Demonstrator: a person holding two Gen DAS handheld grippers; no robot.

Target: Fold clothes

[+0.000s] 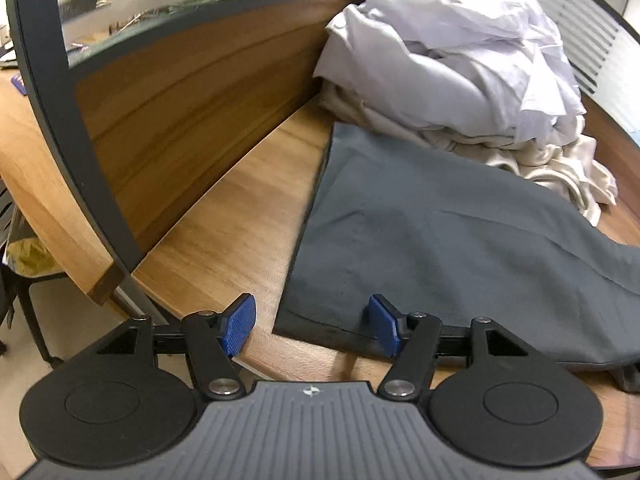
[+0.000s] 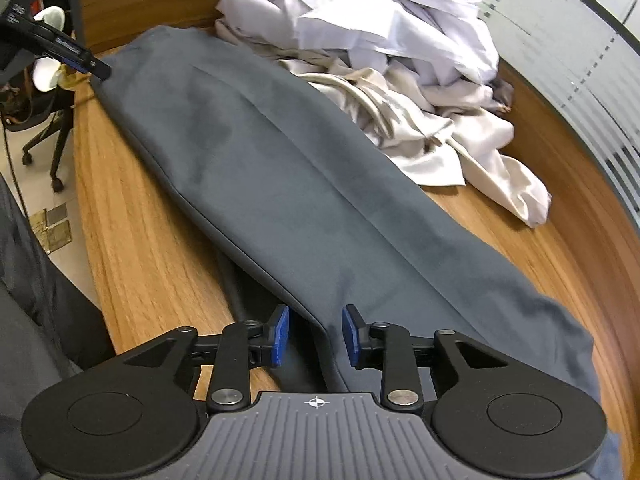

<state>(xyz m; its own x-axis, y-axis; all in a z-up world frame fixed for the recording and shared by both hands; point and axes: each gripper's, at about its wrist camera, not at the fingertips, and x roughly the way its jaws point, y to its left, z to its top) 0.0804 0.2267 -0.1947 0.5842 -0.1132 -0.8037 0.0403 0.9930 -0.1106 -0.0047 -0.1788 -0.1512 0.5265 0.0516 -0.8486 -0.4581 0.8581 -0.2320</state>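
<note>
clearly mid-fold: grey trousers (image 2: 304,184) lie flat and long on the table (image 2: 132,236), already doubled leg on leg, reaching from the near edge toward the pile (image 2: 384,32) of white and cream clothes at the far side.

left gripper (image 1: 312,326) stands wide, jaws apart and empty, one blue pad (image 1: 239,326) over bare wood just left of the trousers' near corner, the other over the cloth; nothing pinched yet. right gripper (image 2: 316,336) stands narrow but not closed, pads either side of a raised fold edge of the trousers, with a gap showing on both sides, so no grip there either.

to do the step well, probably: bring both claws down on the same near hem, take both layers at once, pinch close to the edge rather than deep in the cloth. lift level, both ends together, so the long seam stays straight. carry the near end over toward the pile end, lay it down edge on edge, then let go and smooth outward. keep the fold clear of the cream cloth (image 2: 476,160) touching the trousers' far side, or a loose tail may get dragged in.

no containers anywhere in view; nothing boxed or binned, only loose clothes heaped on the table against the wooden screen (image 1: 192,120).
</note>
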